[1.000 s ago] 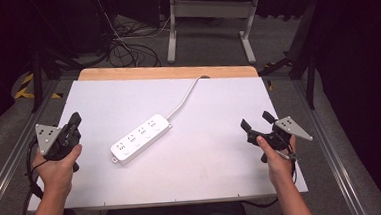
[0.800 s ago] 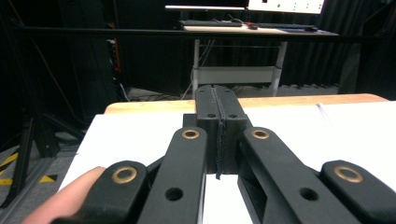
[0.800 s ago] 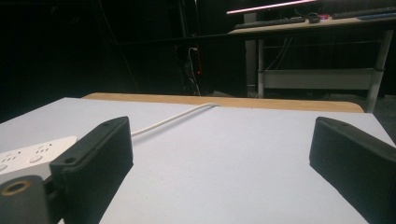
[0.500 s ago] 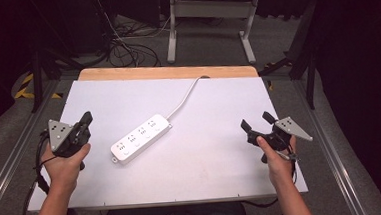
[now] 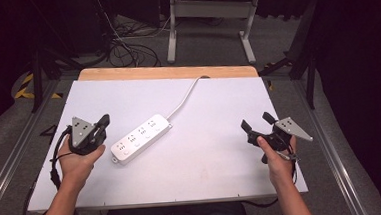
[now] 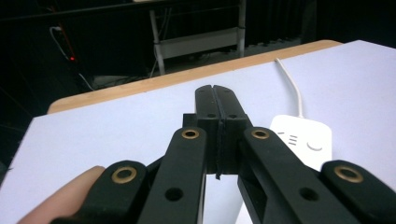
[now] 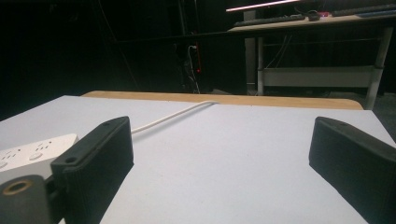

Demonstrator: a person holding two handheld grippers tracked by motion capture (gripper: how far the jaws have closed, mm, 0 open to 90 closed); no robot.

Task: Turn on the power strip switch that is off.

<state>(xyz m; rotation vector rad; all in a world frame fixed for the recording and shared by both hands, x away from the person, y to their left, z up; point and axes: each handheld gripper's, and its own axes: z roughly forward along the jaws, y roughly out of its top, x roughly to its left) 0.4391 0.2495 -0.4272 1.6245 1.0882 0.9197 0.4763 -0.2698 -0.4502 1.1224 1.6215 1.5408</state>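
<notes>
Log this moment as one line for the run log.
left gripper: jaws shut, empty, beside power strip | right gripper: jaws open, empty, far from strip | strip flat on table, cord runs to far edge

High view looks down over the bench point(image 5: 208, 176); both gripper views skim low across it, sharing the power strip point(image 5: 141, 138).

Couldn't make out any readable text, brand or number anywhere; markings on the white power strip point(image 5: 141, 139) too small and blurry to read.
</notes>
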